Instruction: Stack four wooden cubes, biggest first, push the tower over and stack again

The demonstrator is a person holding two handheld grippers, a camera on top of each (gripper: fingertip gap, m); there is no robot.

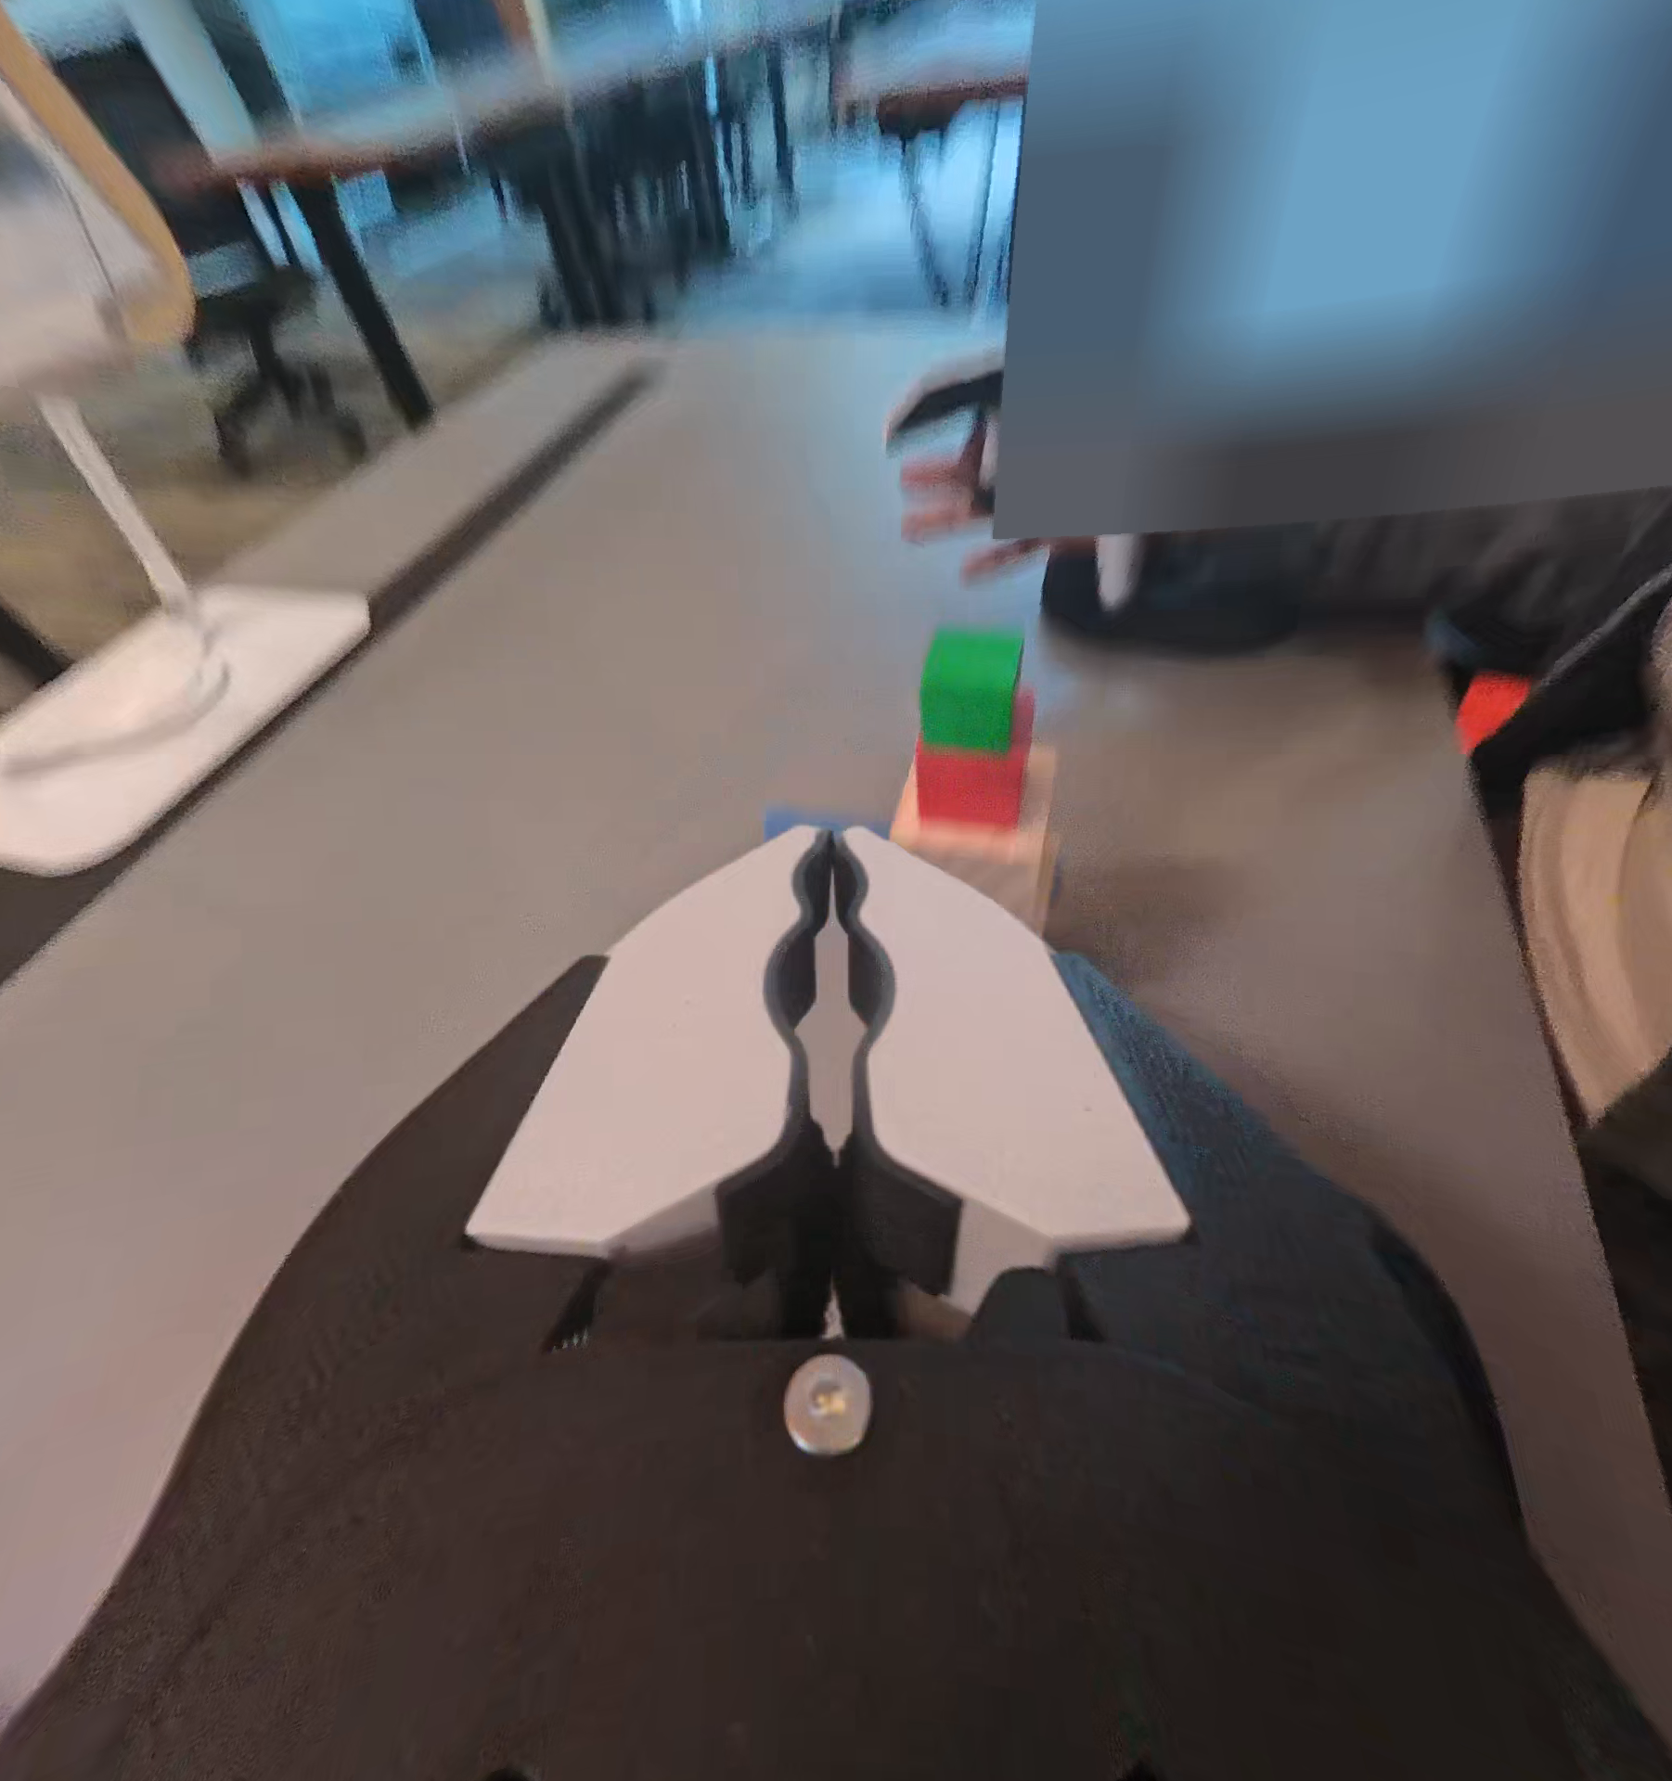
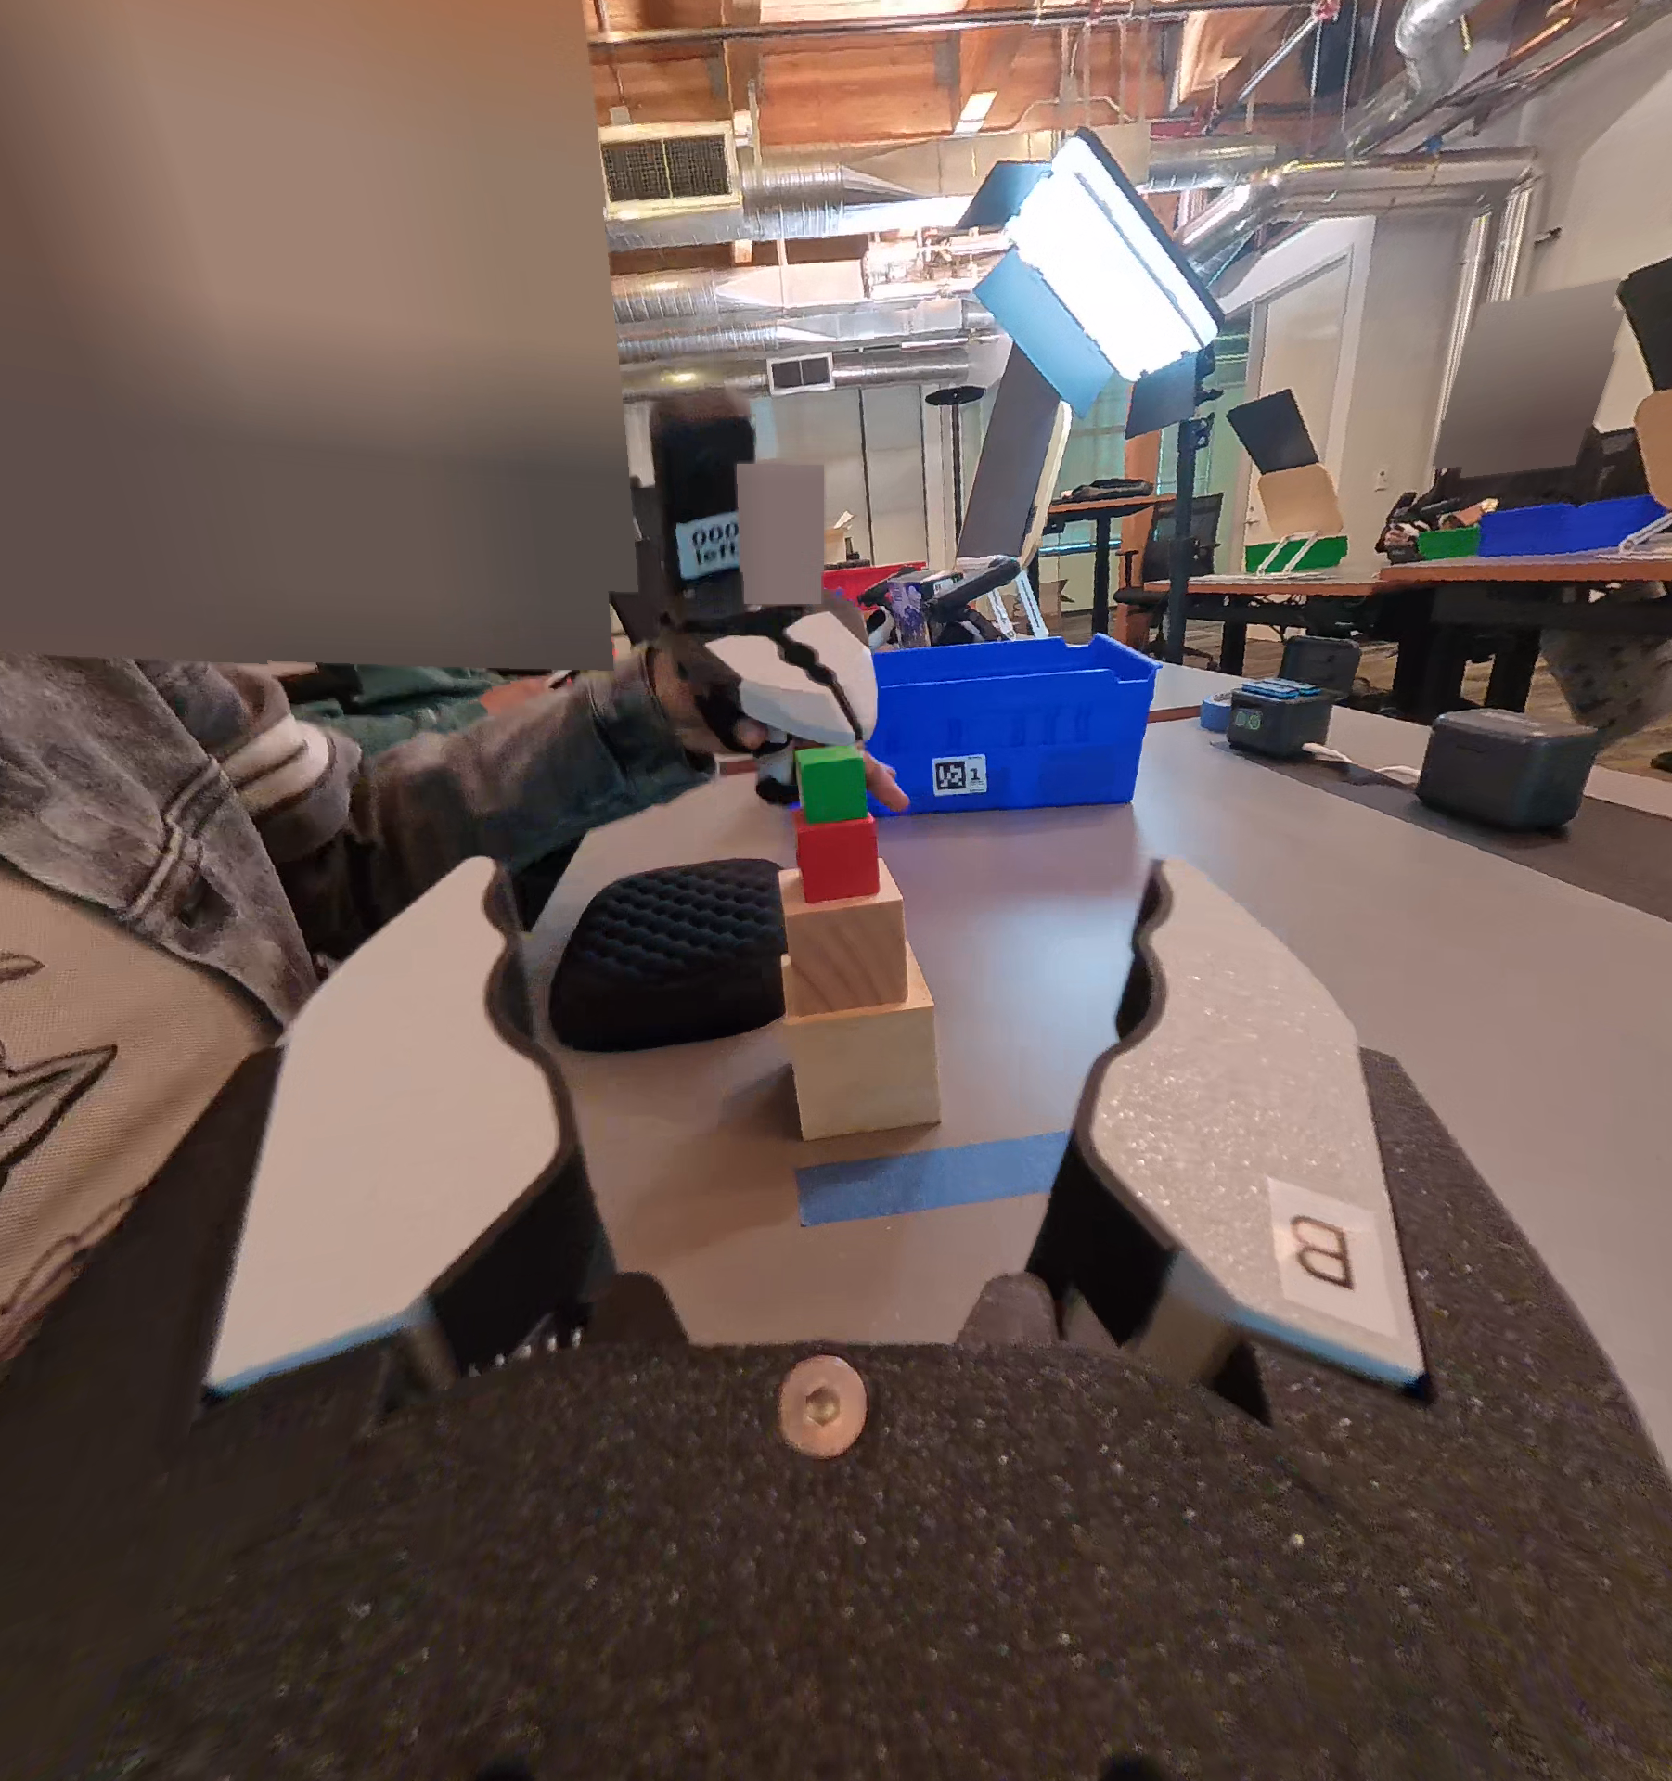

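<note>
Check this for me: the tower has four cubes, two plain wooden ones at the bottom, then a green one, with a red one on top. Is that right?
Not quite. The top two colours are swapped: the red cube sits on the upper wooden cube, and the green cube is on top. The larger wooden cube is at the bottom. The right wrist view shows all four.

We see a green cube [image 2: 830, 785], a red cube [image 2: 837, 856], two pale wooden cubes [image 2: 861, 1012], blue tape [image 2: 929, 1178], a grey bench [image 2: 1247, 867].
</note>
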